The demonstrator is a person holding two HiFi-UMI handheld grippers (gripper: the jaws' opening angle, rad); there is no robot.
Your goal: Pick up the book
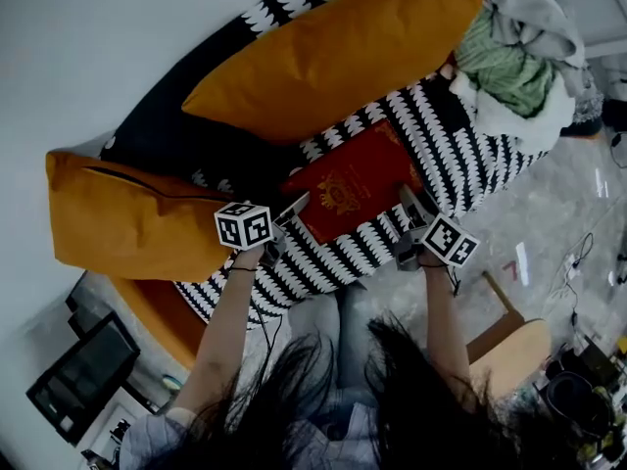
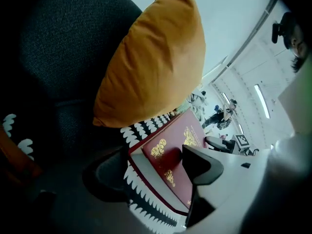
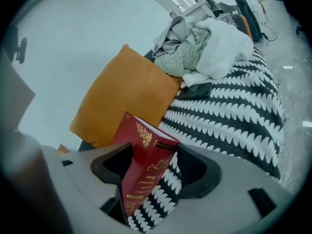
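A red book [image 1: 355,182] with gold ornament lies on a black-and-white patterned blanket [image 1: 460,145] on a sofa. My left gripper [image 1: 293,208] is at the book's near left corner. In the left gripper view the gripper [image 2: 151,162] is shut on the book [image 2: 165,152], one finger [image 2: 202,165] on the cover, the other under the page edge. My right gripper [image 1: 408,205] holds the near right corner. In the right gripper view the book [image 3: 146,162] stands spine-first between the jaws of that gripper [image 3: 153,152], which is shut on it.
One orange pillow [image 1: 333,52] leans just behind the book and another [image 1: 127,213] lies to the left. A pile of clothes [image 1: 519,57] sits at the sofa's right end. A wooden stool [image 1: 509,346] and cables are on the floor at right.
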